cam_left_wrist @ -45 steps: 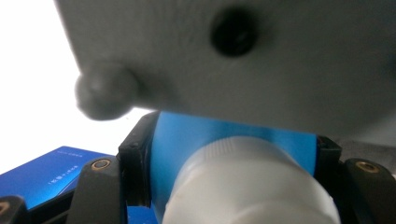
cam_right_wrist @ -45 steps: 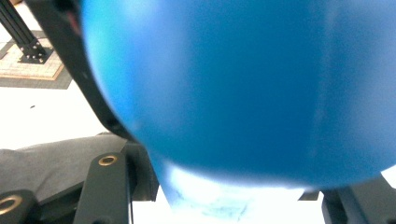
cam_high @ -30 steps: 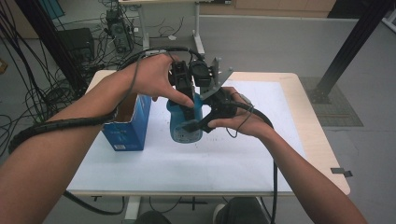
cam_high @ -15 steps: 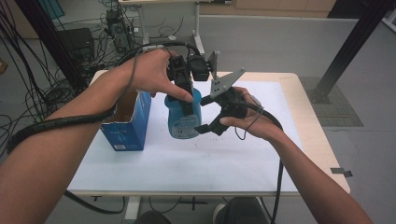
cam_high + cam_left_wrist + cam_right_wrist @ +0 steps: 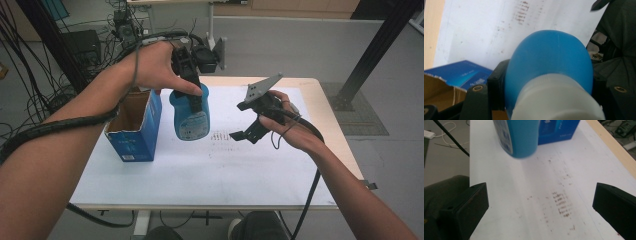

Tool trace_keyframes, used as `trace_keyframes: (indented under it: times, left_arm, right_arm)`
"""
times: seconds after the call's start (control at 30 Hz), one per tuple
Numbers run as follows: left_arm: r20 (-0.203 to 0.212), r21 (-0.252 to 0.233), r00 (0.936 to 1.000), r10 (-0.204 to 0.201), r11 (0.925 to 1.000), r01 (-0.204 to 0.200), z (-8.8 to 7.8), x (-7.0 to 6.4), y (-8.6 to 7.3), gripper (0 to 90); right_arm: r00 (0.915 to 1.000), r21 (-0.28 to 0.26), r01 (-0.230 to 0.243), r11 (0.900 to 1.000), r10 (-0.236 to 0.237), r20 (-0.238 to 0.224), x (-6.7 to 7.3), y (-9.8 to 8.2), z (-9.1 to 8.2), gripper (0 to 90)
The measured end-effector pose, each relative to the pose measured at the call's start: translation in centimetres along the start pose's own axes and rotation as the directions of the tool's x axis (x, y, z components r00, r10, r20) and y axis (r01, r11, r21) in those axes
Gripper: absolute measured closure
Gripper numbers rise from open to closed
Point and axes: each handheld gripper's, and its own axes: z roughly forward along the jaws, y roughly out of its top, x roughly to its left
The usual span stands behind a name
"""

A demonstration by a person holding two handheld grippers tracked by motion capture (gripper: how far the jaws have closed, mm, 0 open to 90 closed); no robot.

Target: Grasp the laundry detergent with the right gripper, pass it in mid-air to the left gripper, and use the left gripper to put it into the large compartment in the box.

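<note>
Two grippers work here, and each one has a different job at this moment. The left gripper point(image 5: 192, 97) is clamped on the neck of a light blue plastic bottle with a white cap point(image 5: 190, 117), and it holds the bottle upright in the air above the white table top point(image 5: 200, 170), just beside the open blue cardboard box point(image 5: 136, 125). Probably the grip is high on the neck so that the body hangs free and can go down into the box or stand on the table. The right gripper point(image 5: 245, 132) has just been opening its jaws; now they stand wide with nothing between them, apart from the bottle, over the brown-stained part of the white surface. I judge that it has let go so that the left one alone carries the bottle
</note>
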Motion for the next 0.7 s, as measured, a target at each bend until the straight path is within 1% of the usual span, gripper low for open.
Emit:
trace_keyframes:
  times: [0.1, 0.17, 0.23, 0.27, 0.3, 0.33, 0.4, 0.43, 0.47, 0.5, 0.57, 0.6, 0.67, 0.7]
  left_arm:
    - [0.002, 0.004, 0.9989, -0.046, 0.9989, 0.046, -0.6, 0.8, -0.4, 36.6]
    - [0.000, 0.001, 0.9968, -0.080, 0.9968, 0.080, -0.9, 1.3, -0.7, 36.6]
    - [-0.004, 0.006, 0.9935, -0.114, 0.9935, 0.114, -1.4, 1.9, -1.0, 36.6]
    - [-0.009, 0.008, 0.9924, -0.123, 0.9924, 0.123, -1.6, 2.1, -1.1, 36.6]
    - [-0.012, 0.010, 0.9909, -0.134, 0.9909, 0.134, -1.8, 2.3, -1.2, 36.6]
    - [-0.016, 0.011, 0.9878, -0.155, 0.9879, 0.155, -2.1, 2.6, -1.4, 36.6]
    - [-0.021, 0.007, 0.9824, -0.186, 0.9826, 0.186, -2.6, 3.1, -1.7, 36.6]
    - [-0.021, 0.005, 0.9787, -0.204, 0.9789, 0.204, -2.9, 3.3, -1.9, 36.6]
    - [-0.021, 0.004, 0.9756, -0.219, 0.9758, 0.219, -3.1, 3.6, -2.1, 36.6]
    - [-0.022, 0.001, 0.9699, -0.243, 0.9701, 0.243, -3.5, 3.9, -2.4, 36.6]
    - [-0.026, 0.002, 0.9616, -0.273, 0.9619, 0.273, -4.0, 4.5, -2.8, 36.6]
    - [-0.026, 0.000, 0.9554, -0.294, 0.9557, 0.294, -4.3, 4.8, -3.0, 36.6]
    - [-0.029, 0.000, 0.9409, -0.338, 0.9413, 0.338, -4.8, 5.3, -3.4, 36.5]
    - [-0.030, 0.000, 0.9293, -0.368, 0.9297, 0.368, -5.0, 5.6, -3.7, 36.6]
  right_arm:
    - [0.9996, 0.022, -0.024, 0.999, 0.024, 0.013, -0.3, -0.7, -0.8, 0.3]
    - [0.9988, 0.044, -0.041, 0.998, 0.040, 0.030, -0.6, -1.2, -1.3, 0.3]
    - [0.9977, 0.066, -0.056, 0.996, 0.053, 0.042, -0.8, -1.6, -1.7, 0.3]
    - [0.9973, 0.075, -0.063, 0.995, 0.060, 0.043, -0.9, -1.8, -1.9, 0.3]
    - [0.9958, 0.091, -0.078, 0.993, 0.074, 0.054, -1.0, -2.2, -2.3, 0.3]
    - [0.9958, 0.091, -0.078, 0.993, 0.074, 0.054, -1.0, -2.2, -2.3, 0.3]
    - [0.9938, 0.106, -0.091, 0.990, 0.083, 0.073, -1.2, -2.6, -2.8, 0.3]
    - [0.9930, 0.112, -0.098, 0.989, 0.089, 0.077, -1.3, -2.7, -3.0, 0.3]
    - [0.9915, 0.124, -0.103, 0.987, 0.092, 0.092, -1.4, -3.0, -3.4, 0.3]
    - [0.9915, 0.124, -0.103, 0.987, 0.092, 0.092, -1.4, -3.0, -3.4, 0.3]
    - [0.9895, 0.137, -0.115, 0.984, 0.102, 0.103, -1.5, -3.3, -3.9, 0.3]
    - [0.9887, 0.143, -0.118, 0.983, 0.103, 0.108, -1.5, -3.4, -4.1, 0.3]
    - [0.9872, 0.155, -0.125, 0.980, 0.107, 0.118, -1.6, -3.8, -4.5, 0.3]
    - [0.9863, 0.158, -0.130, 0.979, 0.111, 0.122, -1.7, -3.9, -4.8, 0.3]
